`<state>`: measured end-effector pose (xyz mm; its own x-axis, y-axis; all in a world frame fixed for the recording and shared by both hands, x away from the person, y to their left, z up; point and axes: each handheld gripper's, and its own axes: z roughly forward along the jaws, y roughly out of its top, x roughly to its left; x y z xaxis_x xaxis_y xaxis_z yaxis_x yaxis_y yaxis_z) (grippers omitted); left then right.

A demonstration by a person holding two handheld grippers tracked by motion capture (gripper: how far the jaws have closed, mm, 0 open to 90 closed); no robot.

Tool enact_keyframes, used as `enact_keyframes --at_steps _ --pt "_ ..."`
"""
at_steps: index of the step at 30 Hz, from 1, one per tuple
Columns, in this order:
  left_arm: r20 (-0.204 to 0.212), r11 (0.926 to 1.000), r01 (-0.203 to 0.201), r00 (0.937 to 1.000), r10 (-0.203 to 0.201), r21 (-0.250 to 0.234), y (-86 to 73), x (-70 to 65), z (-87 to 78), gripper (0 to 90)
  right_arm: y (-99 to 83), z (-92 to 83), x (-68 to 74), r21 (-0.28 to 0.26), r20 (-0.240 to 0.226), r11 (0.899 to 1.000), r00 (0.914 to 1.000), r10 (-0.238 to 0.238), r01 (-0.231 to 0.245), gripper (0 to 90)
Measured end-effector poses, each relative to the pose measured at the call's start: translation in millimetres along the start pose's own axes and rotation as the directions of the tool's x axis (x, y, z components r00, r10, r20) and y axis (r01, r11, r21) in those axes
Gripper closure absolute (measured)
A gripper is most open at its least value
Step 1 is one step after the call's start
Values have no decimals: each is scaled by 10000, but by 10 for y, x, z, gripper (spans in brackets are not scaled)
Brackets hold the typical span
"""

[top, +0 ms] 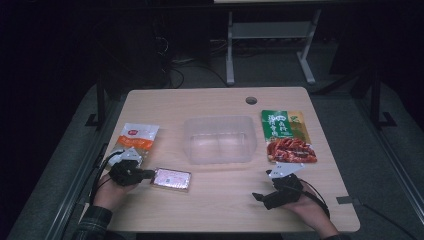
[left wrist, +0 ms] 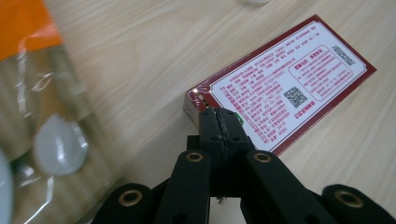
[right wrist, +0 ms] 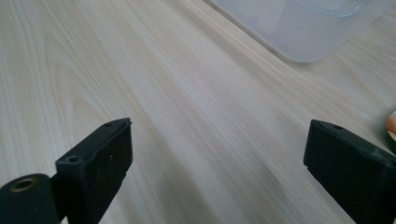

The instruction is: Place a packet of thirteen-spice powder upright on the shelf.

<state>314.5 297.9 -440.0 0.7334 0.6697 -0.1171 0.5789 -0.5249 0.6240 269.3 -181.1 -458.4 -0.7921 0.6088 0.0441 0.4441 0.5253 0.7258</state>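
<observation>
The flat red box [top: 172, 178] was what we were after, lying label-up near the front left of the table [top: 220, 210], just in front of the clear plastic bin [top: 219, 139]. Going left to right: an orange and clear snack pouch [top: 135, 142] lay at the far left, right behind our left gripper [left wrist: 219, 116], which had its jaws pressed fully together with the tips over the box's near corner. Nothing looked pinched between them, so our guess was a nudge on the box rather than a proper grab. The box label was white with a dark red border, dense small print and a QR code, too small for us to read. The bin sat empty in the middle, probably waiting for the packets. Right of it lay a green pouch [top: 287, 135] with big yellow characters and a picture of red meat. Our right gripper [top: 262, 197] sat idle at the front right, jaws spread wide, holding nothing.
</observation>
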Motion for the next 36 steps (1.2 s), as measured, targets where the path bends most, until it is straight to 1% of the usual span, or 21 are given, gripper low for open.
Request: enact_keyframes --at_steps 2,5,9,13,15,17,18,20,21,22,23,26,27,28,30,31,32,33,34,35,36 --pt "151 9997 -240 9996 239 50 38 -42 38 898 1 2 2 2 -15 10000 10000 -1 1 76" --pt "358 9993 -372 9987 372 -17 88 -120 103 898 1 8 8 49 -55 10000 10000 -12 12 76" --pt "616 9963 -847 9946 839 109 169 -233 212 898 3 11 15 48 -120 9999 9999 -103 104 76" --pt "739 9936 -1120 9911 1108 117 252 -319 296 898 3 19 19 104 -149 9999 9998 -107 108 76" --pt "841 9913 -1309 9880 1293 139 298 -357 340 898 5 20 26 81 -195 9998 9997 -178 179 76" --pt "864 9905 -1372 9870 1358 100 324 -385 369 898 6 20 26 73 -206 9997 9996 -218 219 76" --pt "942 9886 -1504 9844 1486 121 363 -425 408 898 8 18 38 66 -269 9997 9993 -243 245 76" --pt "995 9889 -1484 9841 1472 44 378 -450 431 898 9 19 41 71 -281 9997 9993 -243 245 76" --pt "1077 9855 -1691 9800 1671 98 409 -489 461 898 7 20 44 83 -312 9995 9991 -301 304 76" --pt "1139 9843 -1760 9782 1738 99 425 -512 480 898 7 18 46 84 -333 9995 9989 -315 318 76" --pt "1139 9843 -1760 9782 1738 99 425 -512 480 898 8 18 48 83 -353 9994 9988 -327 331 76" --pt "1334 9780 -2079 9698 2039 160 488 -616 559 898 14 17 59 -10 -476 9992 9981 -402 402 75" --pt "1369 9784 -2067 9694 2037 78 498 -652 589 898 17 15 62 -29 -497 9988 9976 -483 482 75" --pt "1369 9784 -2067 9694 2037 78 498 -652 589 898 17 15 62 -29 -497 9988 9976 -483 482 75" --pt "1571 9708 -2392 9596 2333 194 534 -744 655 898 23 5 78 -38 -726 9987 9960 -516 514 71" --pt "1625 9702 -2416 9581 2360 157 542 -780 682 898 27 1 83 -8 -893 9988 9948 -492 493 71" --pt "1625 9702 -2416 9581 2360 157 542 -780 682 898 27 1 83 -8 -893 9988 9948 -492 493 71" --pt "1701 9676 -2520 9543 2457 162 560 -837 729 898 42 -5 88 71 -1017 9985 9934 -536 546 71" --pt "1745 9643 -2637 9508 2560 221 571 -856 746 898 48 -11 94 39 -1083 9985 9926 -546 554 72" --pt "1769 9635 -2669 9496 2589 226 577 -868 755 897 56 -15 101 -5 -1129 9985 9921 -549 552 72" --pt "1767 9644 -2639 9502 2568 171 583 -883 764 898 61 -15 103 -41 -1190 9983 9912 -586 586 74"
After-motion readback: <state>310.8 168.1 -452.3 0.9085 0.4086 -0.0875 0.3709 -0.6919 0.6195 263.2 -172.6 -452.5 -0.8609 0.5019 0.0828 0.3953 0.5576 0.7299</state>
